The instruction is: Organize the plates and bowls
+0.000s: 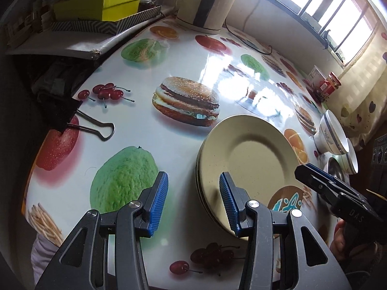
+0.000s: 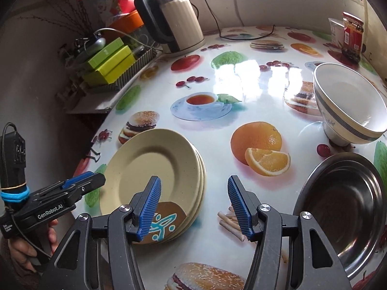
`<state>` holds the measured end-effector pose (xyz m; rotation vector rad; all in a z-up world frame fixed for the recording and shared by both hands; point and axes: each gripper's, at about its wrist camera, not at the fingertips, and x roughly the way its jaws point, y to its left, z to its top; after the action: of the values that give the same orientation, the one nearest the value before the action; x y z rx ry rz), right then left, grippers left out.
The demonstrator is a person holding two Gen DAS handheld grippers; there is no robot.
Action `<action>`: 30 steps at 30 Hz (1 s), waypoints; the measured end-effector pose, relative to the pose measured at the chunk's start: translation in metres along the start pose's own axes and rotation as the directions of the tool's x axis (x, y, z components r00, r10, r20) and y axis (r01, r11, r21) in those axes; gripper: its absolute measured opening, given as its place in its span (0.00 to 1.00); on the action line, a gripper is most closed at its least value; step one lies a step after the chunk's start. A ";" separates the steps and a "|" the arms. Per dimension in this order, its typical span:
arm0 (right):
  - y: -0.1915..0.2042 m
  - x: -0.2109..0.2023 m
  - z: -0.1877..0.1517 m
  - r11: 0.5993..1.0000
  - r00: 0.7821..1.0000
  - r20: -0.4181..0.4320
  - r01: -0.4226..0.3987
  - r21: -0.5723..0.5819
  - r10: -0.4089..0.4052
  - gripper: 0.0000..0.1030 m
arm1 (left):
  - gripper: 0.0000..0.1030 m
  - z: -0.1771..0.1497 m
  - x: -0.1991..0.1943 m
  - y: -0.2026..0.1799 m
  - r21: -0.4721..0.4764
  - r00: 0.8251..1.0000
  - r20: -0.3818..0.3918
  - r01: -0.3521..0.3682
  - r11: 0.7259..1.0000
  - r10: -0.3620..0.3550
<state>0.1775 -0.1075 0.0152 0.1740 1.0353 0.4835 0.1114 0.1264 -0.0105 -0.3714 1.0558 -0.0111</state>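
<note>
A stack of cream plates [image 1: 251, 159] lies on the table; the top one has a brown patch with a blue figure [image 2: 164, 222]. The stack also shows in the right wrist view [image 2: 154, 169]. My left gripper [image 1: 193, 203] is open and empty, its right finger over the stack's near rim. My right gripper [image 2: 194, 207] is open and empty, just right of the stack's near edge; it shows in the left wrist view [image 1: 312, 174] too. White bowls with grey bands [image 2: 350, 104] are nested at the right. A steel bowl [image 2: 343, 207] sits in front of them.
The table [image 2: 217, 149] has a glossy food-print cover. A kettle [image 2: 176, 17] stands at the back, green boxes [image 2: 108, 60] on a shelf to the left, a jar [image 2: 350, 38] at the far right. A black binder clip [image 1: 70, 116] grips the table's left edge.
</note>
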 end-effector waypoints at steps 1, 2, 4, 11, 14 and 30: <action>0.000 0.003 0.001 1.000 1.000 -0.009 -0.002 0.001 0.002 0.56 | 0.44 0.001 0.000 0.000 -0.005 1.000 0.006 0.008 1.000 -0.008; 0.001 0.007 0.001 1.000 1.000 -0.016 -0.002 0.000 0.002 0.56 | 0.44 0.002 0.001 0.000 0.000 1.000 0.007 0.013 1.000 -0.013; 0.002 0.012 0.002 1.000 1.000 -0.027 0.002 0.004 -0.002 0.56 | 0.44 0.003 0.006 0.001 -0.006 0.999 -0.013 0.034 0.999 -0.034; 0.000 0.029 0.004 1.000 0.998 -0.065 0.005 0.016 -0.004 0.56 | 0.44 0.003 0.012 0.006 -0.051 0.995 -0.037 0.088 0.995 -0.090; -0.001 0.034 0.004 1.000 0.997 -0.078 0.003 0.026 -0.001 0.56 | 0.44 0.004 0.013 0.008 -0.053 0.994 -0.039 0.097 0.994 -0.100; -0.005 0.034 0.000 0.995 0.995 -0.074 -0.058 0.076 0.064 0.56 | 0.45 -0.002 0.017 0.013 -0.094 0.982 -0.089 0.157 0.983 -0.165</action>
<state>0.1929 -0.0956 -0.0136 0.2550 1.1262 0.5109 0.1165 0.1345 -0.0295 -0.5384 1.1219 -0.1295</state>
